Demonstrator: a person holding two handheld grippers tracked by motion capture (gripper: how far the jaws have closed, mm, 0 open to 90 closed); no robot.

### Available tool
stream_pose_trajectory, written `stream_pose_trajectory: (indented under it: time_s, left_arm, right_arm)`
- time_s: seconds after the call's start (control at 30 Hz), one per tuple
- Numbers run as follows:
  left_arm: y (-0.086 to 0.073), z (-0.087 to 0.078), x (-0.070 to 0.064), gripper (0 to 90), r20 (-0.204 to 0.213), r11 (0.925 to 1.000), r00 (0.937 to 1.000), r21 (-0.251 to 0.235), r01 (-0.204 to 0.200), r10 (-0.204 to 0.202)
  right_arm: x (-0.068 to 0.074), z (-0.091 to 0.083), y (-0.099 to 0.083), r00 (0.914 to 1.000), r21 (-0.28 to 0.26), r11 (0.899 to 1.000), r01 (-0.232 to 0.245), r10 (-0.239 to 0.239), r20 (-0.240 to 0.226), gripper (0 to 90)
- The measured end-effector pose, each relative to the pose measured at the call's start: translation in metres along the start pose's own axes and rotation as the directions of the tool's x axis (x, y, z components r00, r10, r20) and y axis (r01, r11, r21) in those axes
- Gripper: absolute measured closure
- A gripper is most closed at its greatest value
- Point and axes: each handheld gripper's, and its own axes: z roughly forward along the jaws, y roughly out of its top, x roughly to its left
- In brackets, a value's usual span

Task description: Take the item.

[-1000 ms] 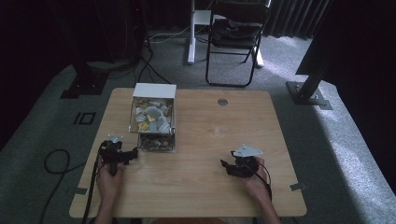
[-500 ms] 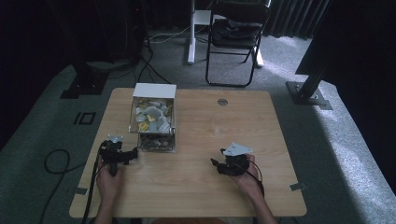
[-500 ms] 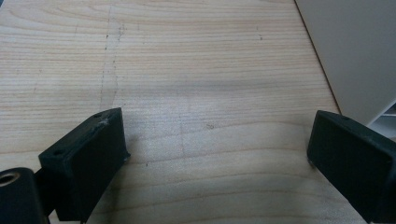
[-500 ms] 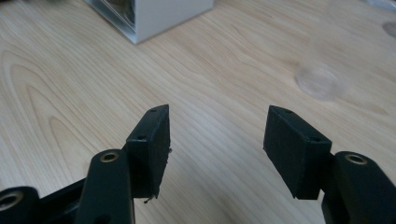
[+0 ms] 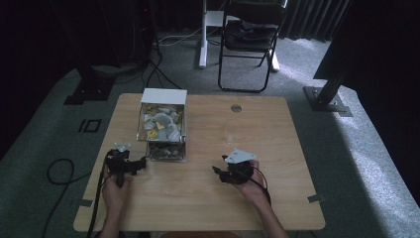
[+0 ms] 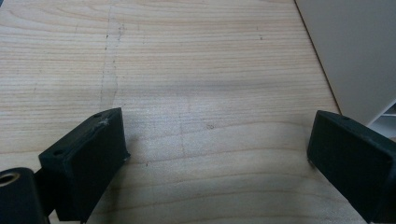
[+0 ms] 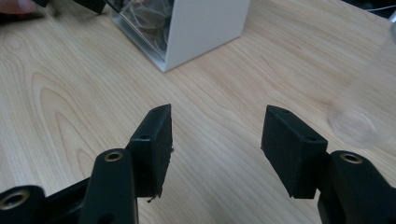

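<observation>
A white-walled box with a clear front stands at the table's left centre, holding several small packets. My left gripper rests on the wood just left of the box's near end. It is open wide over bare wood, with the box's white wall at the upper right. My right gripper lies to the right of the box with its jaws pointing left. It too is open with nothing between the jaws, and faces the box.
A clear cup, blurred, stands on the wood by my right gripper's right jaw. A round grommet sits near the table's far edge. A folding chair and stand bases are on the floor beyond the wooden table.
My right gripper has slid left toward the table's middle, about a hand's width. The left gripper has stayed where it was.
</observation>
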Motion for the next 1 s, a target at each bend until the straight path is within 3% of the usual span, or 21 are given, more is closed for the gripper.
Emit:
stream_pose_trajectory:
  time_s: [1.0]
  left_arm:
    - [0.0, 0.0, 0.0, 5.5, -0.001, 1.0, 1.0, -0.002, 0.002, -0.002]
  right_arm:
    - [0.032, 0.024, 0.035, 0.994, -0.037, 0.998, 0.06, -0.063, -0.09, 47.6]
